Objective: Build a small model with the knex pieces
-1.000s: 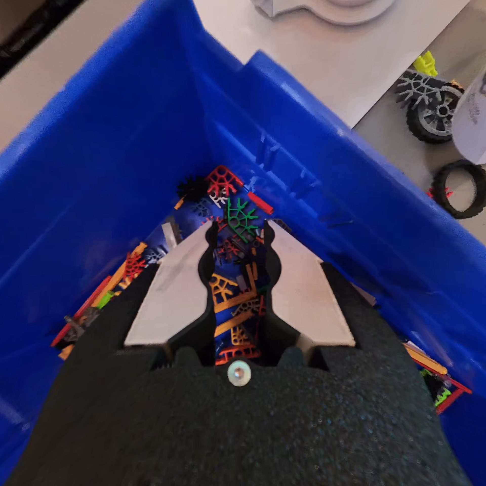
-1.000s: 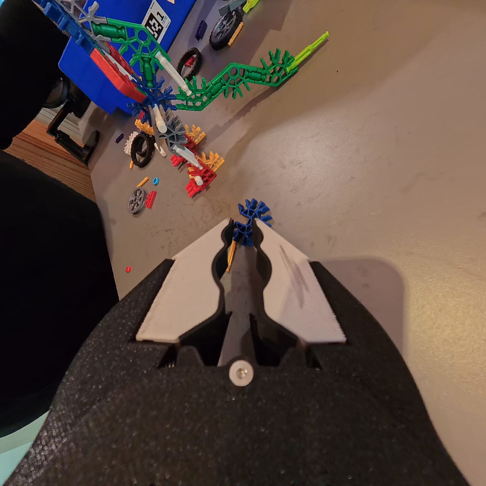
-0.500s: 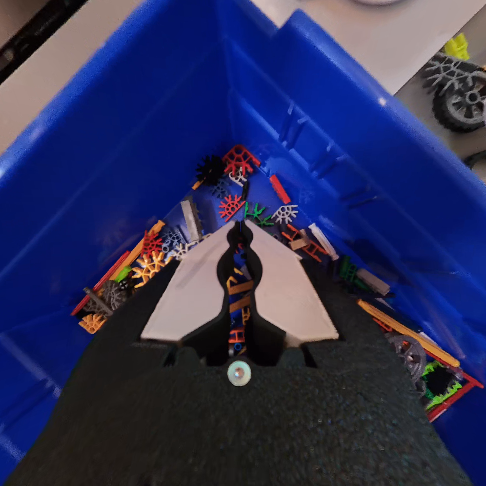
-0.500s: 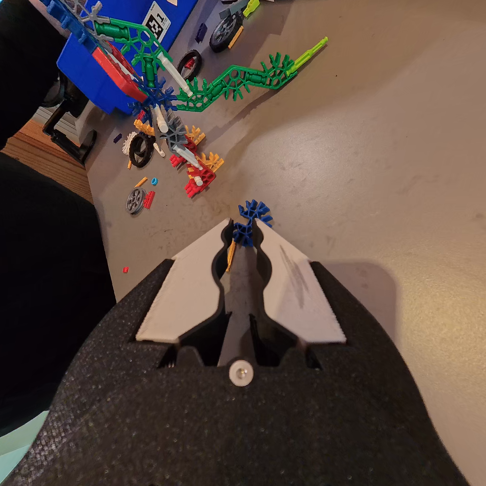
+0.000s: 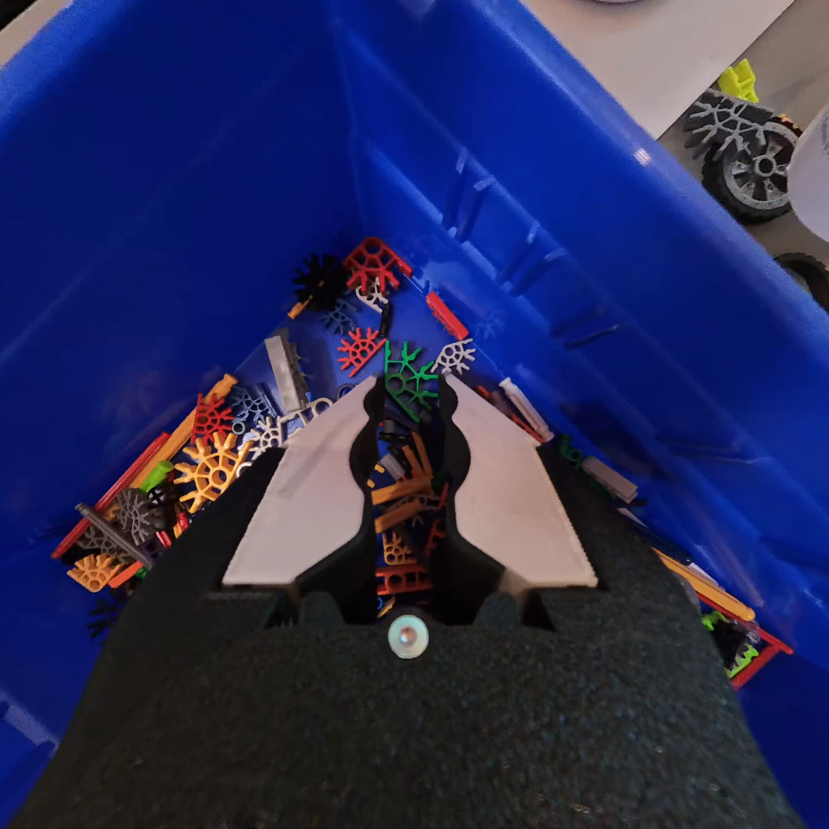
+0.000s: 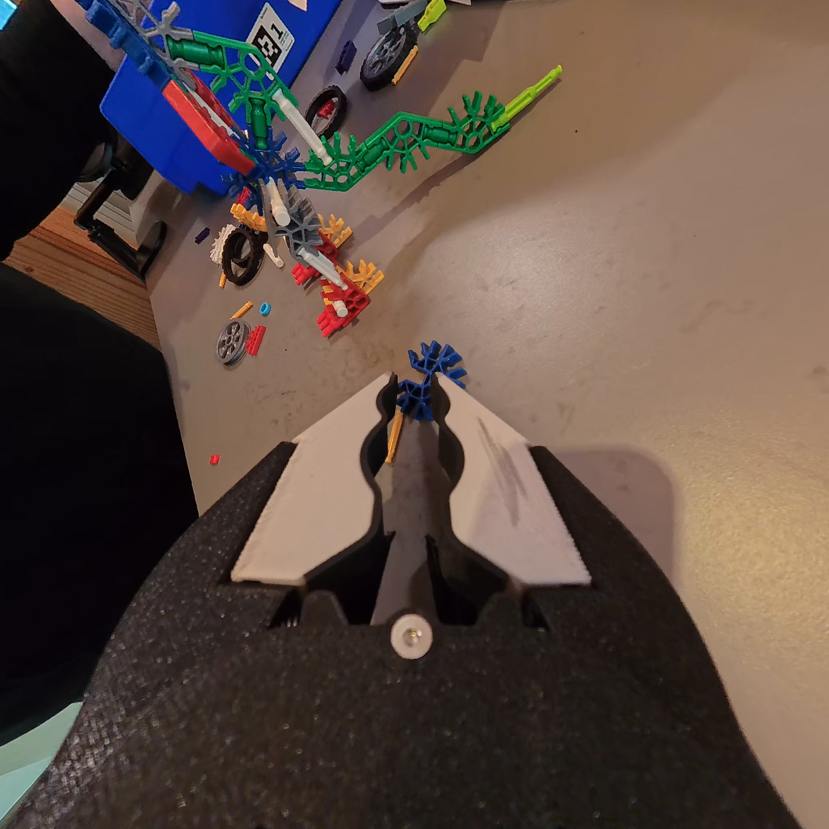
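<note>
My left gripper point(image 5: 410, 388) reaches down into a blue bin point(image 5: 179, 179) of small plastic construction pieces. Its jaws are part open, with a green fan-shaped connector point(image 5: 406, 381) between the tips; I cannot tell whether they touch it. Red point(image 5: 359, 347), yellow point(image 5: 211, 469) and grey connectors and rods lie around it. My right gripper point(image 6: 415, 381) is shut on a small blue connector piece point(image 6: 415, 397), which joins a second blue connector point(image 6: 437, 359) and a short yellow rod point(image 6: 394, 435). It holds them over the grey table point(image 6: 628, 269).
A built model of green, blue, grey, red and yellow pieces point(image 6: 403, 139) lies at the far left of the table, with loose wheels point(image 6: 233, 341) and a tyre point(image 6: 242, 255). The blue bin point(image 6: 148, 121) stands behind it. A grey wheel point(image 5: 758, 175) lies outside the bin. A person's dark clothing point(image 6: 67, 403) fills the left. The tips of one gripper are about 45 cm away from the tips of the other.
My left gripper was open, shut half a second ago, and has opened again around the green connector. The right gripper and its blue piece have hardly moved.
</note>
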Motion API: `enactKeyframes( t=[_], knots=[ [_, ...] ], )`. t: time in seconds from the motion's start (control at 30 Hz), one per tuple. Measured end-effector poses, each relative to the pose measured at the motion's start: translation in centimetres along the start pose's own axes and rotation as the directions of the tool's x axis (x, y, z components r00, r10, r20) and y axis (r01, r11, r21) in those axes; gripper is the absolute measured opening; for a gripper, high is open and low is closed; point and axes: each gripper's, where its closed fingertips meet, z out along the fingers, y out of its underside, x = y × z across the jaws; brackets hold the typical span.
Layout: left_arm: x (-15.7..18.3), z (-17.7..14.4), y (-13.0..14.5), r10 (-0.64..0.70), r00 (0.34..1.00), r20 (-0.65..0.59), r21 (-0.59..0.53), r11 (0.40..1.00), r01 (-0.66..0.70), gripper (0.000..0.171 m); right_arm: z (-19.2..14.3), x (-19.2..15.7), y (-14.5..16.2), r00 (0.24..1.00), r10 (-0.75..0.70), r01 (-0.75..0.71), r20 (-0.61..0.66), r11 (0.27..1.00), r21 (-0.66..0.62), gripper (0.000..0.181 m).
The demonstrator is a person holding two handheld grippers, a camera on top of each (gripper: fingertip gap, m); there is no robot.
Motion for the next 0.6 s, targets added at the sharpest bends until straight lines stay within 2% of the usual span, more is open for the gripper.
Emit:
enactKeyframes(
  t=[0.27,0.43,0.6],
  knots=[
    [0.0,-2.3,-0.8,0.001,0.999,0.049,0.053,0.999,-0.003,0.021,-0.1,-0.1,-0.1,1.0,-0.013,0.013,0.0,1.0,0.01,0.015],
    [1.0,-6.1,-2.1,0.001,0.997,0.083,0.119,0.993,-0.011,0.021,-0.1,-0.3,-0.1,1.0,-0.026,0.026,0.0,1.0,0.017,0.015],
    [3.8,-9.7,-3.6,0.027,0.997,0.079,0.176,0.984,-0.04,0.021,-0.2,-0.4,-0.2,0.999,-0.035,0.035,0.004,0.999,0.024,0.015]
  ],
)
